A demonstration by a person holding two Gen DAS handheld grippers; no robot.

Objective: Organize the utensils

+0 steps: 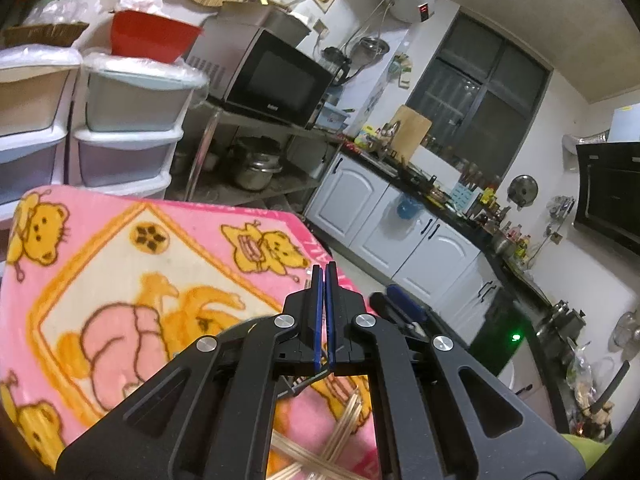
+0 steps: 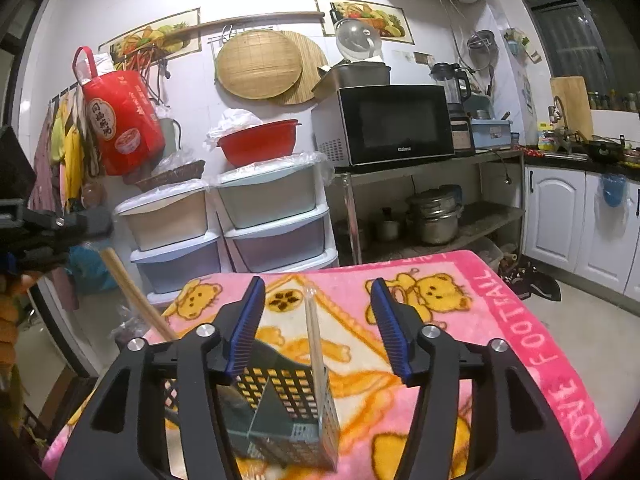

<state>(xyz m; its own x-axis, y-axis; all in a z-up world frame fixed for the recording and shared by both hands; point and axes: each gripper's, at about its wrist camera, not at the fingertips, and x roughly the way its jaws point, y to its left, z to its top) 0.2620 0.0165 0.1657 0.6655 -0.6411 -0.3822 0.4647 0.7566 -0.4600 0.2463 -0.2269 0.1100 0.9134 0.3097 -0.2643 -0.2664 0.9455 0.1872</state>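
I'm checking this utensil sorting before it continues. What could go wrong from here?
The chopstick leans in a corner of the perforated holder, between the open right tongs; a nudge could tip it out. The holder sits on a soft blanket, so it may wobble. Loose chopsticks lie crossed under the shut left tongs, so picking one may drag others.

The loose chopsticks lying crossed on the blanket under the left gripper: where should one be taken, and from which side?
Probably from above, fingers straddling a single stick across its width, away from the crossing. The loose chopsticks lie flat on the pink blanket and overlap, so a pinch at the crossing would likely catch two. The left gripper is shut and must open first.
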